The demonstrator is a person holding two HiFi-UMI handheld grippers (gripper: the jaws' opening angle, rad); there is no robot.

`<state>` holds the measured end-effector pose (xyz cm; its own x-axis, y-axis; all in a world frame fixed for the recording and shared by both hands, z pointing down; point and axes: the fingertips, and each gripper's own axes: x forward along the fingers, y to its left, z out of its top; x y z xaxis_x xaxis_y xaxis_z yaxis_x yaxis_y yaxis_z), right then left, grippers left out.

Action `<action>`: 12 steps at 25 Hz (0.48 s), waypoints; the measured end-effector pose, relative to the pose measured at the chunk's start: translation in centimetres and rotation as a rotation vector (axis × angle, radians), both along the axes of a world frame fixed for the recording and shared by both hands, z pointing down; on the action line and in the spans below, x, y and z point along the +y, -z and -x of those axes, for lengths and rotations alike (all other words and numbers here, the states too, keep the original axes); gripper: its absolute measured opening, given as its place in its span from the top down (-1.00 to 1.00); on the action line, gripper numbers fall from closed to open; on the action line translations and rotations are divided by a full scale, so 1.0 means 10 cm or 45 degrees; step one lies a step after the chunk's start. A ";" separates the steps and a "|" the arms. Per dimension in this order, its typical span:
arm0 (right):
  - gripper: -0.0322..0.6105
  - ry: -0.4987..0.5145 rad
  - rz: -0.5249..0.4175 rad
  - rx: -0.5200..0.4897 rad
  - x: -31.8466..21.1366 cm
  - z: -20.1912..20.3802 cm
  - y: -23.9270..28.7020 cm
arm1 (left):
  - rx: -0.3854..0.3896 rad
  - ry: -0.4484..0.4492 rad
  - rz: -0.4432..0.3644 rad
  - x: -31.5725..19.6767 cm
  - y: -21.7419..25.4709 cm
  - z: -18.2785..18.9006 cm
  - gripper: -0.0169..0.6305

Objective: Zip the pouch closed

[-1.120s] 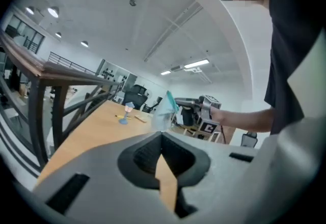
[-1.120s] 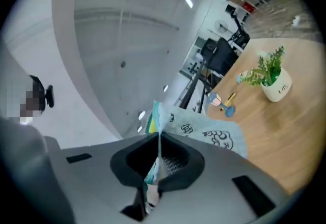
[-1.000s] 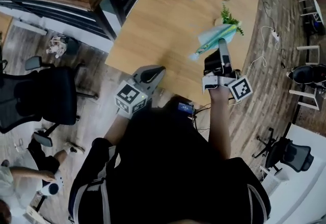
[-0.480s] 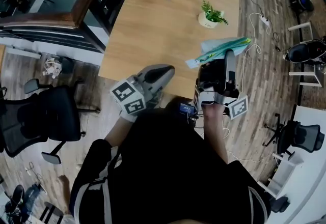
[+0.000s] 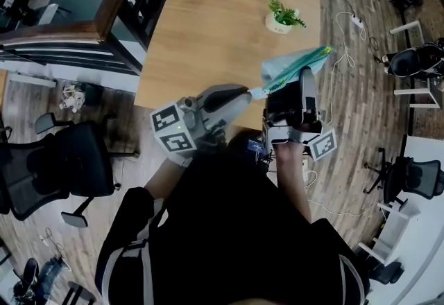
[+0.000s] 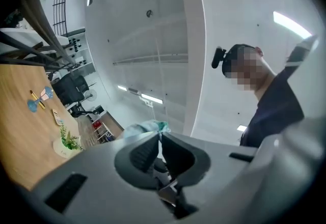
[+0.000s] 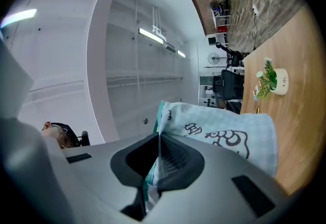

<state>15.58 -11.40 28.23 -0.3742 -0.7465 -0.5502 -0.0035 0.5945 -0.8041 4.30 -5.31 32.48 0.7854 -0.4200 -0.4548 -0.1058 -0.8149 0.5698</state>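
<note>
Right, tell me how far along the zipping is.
Done: the pouch is off the table, right gripper shut on its edge. In hand: left gripper, jaws together, sits at the pouch's near end; a grip on the pull isn't visible. Remaining: running the zip; no frame shows it closed.

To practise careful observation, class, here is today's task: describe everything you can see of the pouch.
The pouch is soft, pale-blue checked fabric printed with dark cartoon outlines, with a teal strip along one edge. It is held in the air, tilted, pinched at that edge by the right tongs. The closed left tongs reach its near end.
</note>
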 end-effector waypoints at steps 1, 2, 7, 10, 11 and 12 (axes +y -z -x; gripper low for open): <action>0.83 -0.002 0.005 0.004 0.01 -0.01 -0.02 | 0.006 -0.008 -0.004 0.03 0.01 0.00 0.94; 0.83 -0.005 0.010 0.008 0.01 -0.01 -0.04 | 0.016 -0.016 -0.007 0.05 0.03 0.00 0.94; 0.84 -0.008 0.033 0.000 0.03 -0.04 -0.10 | 0.051 -0.041 -0.044 0.14 0.11 -0.01 0.73; 0.84 -0.007 0.028 0.003 0.05 -0.03 -0.09 | 0.062 -0.069 -0.057 0.18 0.15 -0.03 0.67; 0.83 -0.006 0.026 0.010 0.06 -0.02 -0.09 | 0.072 -0.083 -0.066 0.20 0.16 -0.04 0.64; 0.84 -0.004 0.025 0.015 0.06 -0.02 -0.09 | 0.080 -0.098 -0.076 0.23 0.18 -0.05 0.62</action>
<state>15.78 -10.75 29.09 -0.3777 -0.7585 -0.5311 -0.0149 0.5784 -0.8156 4.84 -2.98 30.68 0.7833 -0.3301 -0.5268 -0.0069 -0.8519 0.5236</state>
